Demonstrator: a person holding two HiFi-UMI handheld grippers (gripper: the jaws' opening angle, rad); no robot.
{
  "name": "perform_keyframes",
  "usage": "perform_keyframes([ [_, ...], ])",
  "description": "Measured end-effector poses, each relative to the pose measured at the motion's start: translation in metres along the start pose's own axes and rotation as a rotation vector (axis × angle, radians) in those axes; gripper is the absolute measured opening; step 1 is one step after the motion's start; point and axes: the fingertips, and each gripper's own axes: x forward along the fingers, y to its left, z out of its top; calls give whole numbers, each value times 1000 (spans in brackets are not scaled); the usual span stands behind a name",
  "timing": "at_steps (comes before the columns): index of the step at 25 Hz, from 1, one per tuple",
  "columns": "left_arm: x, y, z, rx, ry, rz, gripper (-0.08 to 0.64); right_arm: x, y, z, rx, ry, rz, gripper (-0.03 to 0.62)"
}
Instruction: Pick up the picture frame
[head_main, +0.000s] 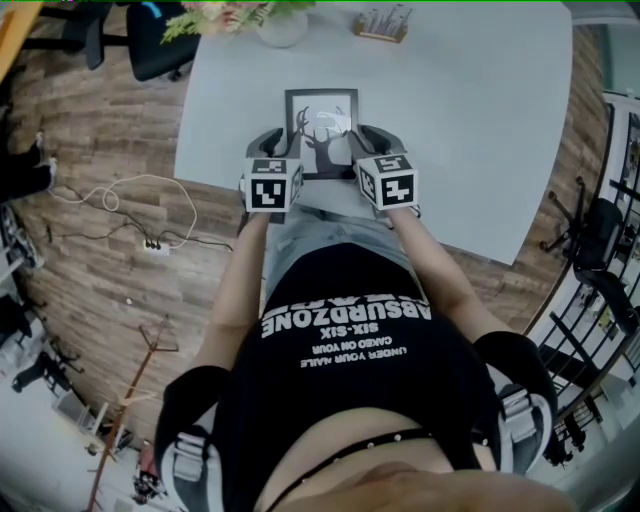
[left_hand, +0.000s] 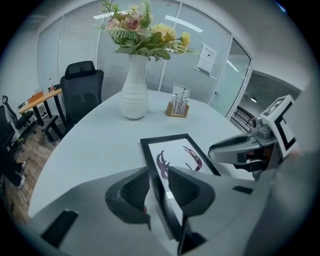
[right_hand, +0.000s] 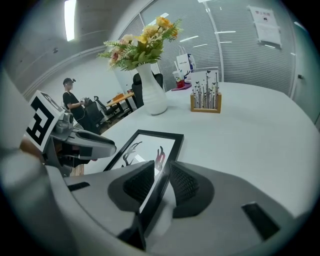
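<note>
A black picture frame (head_main: 322, 112) with a dark antler drawing lies near the front of the white table (head_main: 470, 110). My left gripper (head_main: 272, 142) is at its left edge and my right gripper (head_main: 366, 138) at its right edge. In the left gripper view the frame's (left_hand: 176, 150) left rail runs between the jaws of the left gripper (left_hand: 157, 175), which is shut on it. The right gripper view shows the right gripper (right_hand: 161, 168) shut on the right rail of the frame (right_hand: 145, 144). I cannot tell whether the frame is off the table.
A white vase of flowers (head_main: 281, 24) and a small wooden holder (head_main: 382, 22) stand at the table's far side, beyond the frame. A black office chair (left_hand: 80, 92) sits to the left of the table. A person (right_hand: 70, 97) stands far off. Cables (head_main: 110, 200) lie on the wooden floor.
</note>
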Motion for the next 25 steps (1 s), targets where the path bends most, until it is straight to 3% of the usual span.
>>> perform_keyframes([
  [13, 15, 2, -16, -27, 59, 2, 106, 10, -11, -14, 22, 40, -16, 95],
  [25, 21, 2, -15, -21, 86, -1, 106, 15, -9, -14, 62, 46, 20, 97],
])
